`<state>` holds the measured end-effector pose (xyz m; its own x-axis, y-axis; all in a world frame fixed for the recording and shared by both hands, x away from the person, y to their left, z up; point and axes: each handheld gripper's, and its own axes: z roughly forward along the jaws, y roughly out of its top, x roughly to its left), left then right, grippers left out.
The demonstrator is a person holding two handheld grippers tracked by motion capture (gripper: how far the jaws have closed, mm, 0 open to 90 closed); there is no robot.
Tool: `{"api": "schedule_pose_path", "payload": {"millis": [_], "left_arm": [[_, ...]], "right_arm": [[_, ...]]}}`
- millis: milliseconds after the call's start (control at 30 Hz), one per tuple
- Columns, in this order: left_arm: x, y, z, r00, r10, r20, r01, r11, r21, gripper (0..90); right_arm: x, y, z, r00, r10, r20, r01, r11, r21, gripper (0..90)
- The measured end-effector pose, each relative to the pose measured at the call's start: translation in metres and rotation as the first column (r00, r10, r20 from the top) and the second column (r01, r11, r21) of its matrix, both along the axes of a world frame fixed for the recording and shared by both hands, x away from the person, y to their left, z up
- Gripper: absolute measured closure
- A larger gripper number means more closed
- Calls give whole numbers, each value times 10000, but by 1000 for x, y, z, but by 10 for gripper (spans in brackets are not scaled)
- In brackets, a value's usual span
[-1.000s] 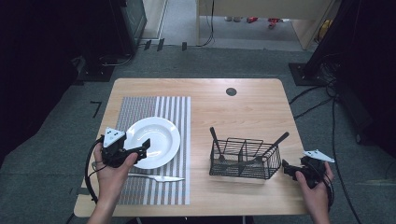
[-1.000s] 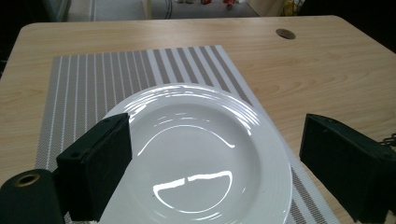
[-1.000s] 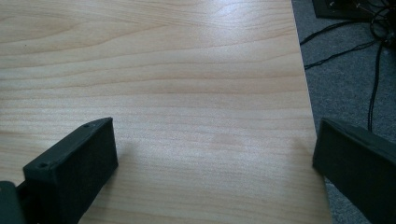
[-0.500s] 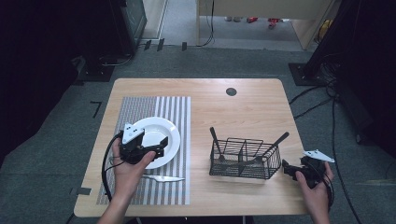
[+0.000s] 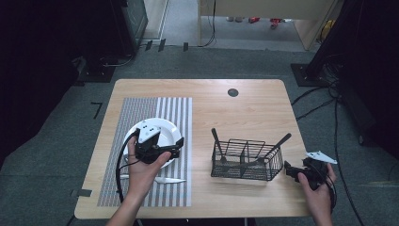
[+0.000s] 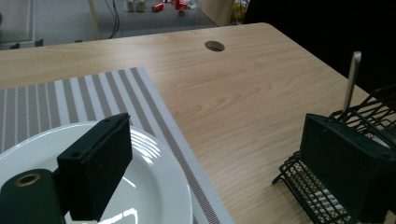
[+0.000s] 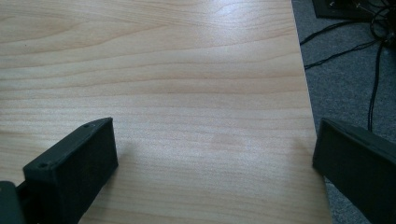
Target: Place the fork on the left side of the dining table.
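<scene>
The table [image 5: 202, 94] carries a striped mat [image 5: 141, 113] toward its left edge, with a white plate [image 5: 171, 132] on the mat's near half. A wire basket [image 5: 247, 162] stands near the front right. The left gripper [image 5: 178, 150] hovers over the plate, jaws spread wide, empty. The right gripper [image 5: 288, 170], also spread and empty, sits at the front right corner beside the basket.

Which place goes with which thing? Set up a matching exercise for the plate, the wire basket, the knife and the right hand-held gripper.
Things:
1. plate
2. wire basket
3. knife
4. right hand-held gripper

Places:
A. right of the striped mat, holding utensils
B. near the table's right edge
C. on the mat, under the left hand-held gripper
D. on the mat, at its near edge

Pairs: 1-C, 2-A, 3-D, 4-B
</scene>
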<state>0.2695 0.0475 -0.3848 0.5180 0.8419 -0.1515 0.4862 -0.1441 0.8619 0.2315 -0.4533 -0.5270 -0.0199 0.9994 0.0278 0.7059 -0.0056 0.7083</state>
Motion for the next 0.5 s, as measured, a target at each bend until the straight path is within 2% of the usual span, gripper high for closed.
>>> {"api": "schedule_pose_path", "payload": {"millis": [100, 167, 500], "left_arm": [[0, -8, 1, 9998, -205, -6, 205, 9998, -3, 99], [0, -13, 2, 9996, -273, 28, 273, 9996, -13, 138], [2, -36, 4, 9957, -922, -2, 922, 9957, -137, 141]], "right_arm": [[0, 0, 0, 10000, -2, -1, 2, 10000, 2, 0], [0, 0, 0, 10000, 1, -1, -1, 10000, 1, 0], [0, 0, 0, 10000, -1, 0, 1, 10000, 2, 0]]}}
